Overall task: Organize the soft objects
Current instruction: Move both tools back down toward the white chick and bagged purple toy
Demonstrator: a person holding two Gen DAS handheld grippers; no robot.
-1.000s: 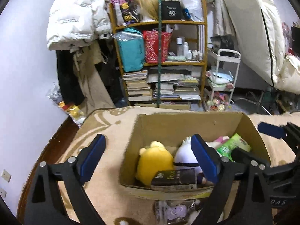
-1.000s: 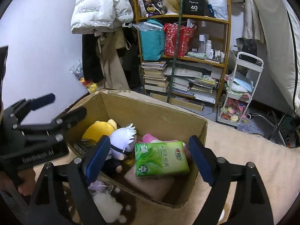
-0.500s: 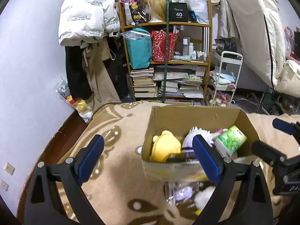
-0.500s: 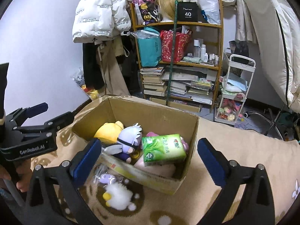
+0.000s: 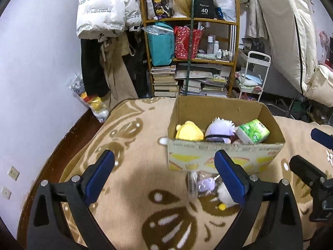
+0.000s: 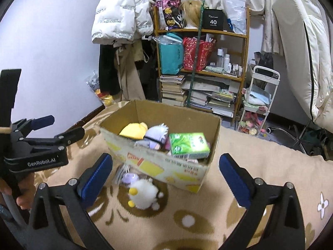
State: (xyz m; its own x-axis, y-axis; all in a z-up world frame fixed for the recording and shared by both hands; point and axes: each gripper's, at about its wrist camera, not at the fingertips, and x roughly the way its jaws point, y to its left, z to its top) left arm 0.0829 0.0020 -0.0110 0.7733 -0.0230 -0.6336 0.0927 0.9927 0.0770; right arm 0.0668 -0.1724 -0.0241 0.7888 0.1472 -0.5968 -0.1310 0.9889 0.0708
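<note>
Beige patterned blanket [image 6: 260, 166] underfoot, cluttered bookshelf [image 6: 199, 66] behind.

Left to right: left tongs [image 5: 164, 175] wide, nothing between them. Cardboard box [image 6: 164, 166] mid-blanket holds a yellow plush [image 6: 134, 131], a white-haired plush doll [image 6: 156, 135] and a green tissue pack [image 6: 188, 145]. Still out, just in front of the box's near wall: a purple toy in a clear bag [image 6: 128, 176] and, touching it, a white fluffy plush [image 6: 143, 192]. Right tongs [image 6: 165, 179] as wide as they go, empty.

Handling, my read: the white plush is light and squashy, no breakage risk; I'd pinch it across the body, not the fur tips, which would slip out. The bagged toy is light too, but the film looks slick, so grab through the bag onto the toy itself.

Versus a second ago: both tongs have backed away from the box and opened wider. Then they sat over the box contents; now the whole box and both loose toys are in view.
</note>
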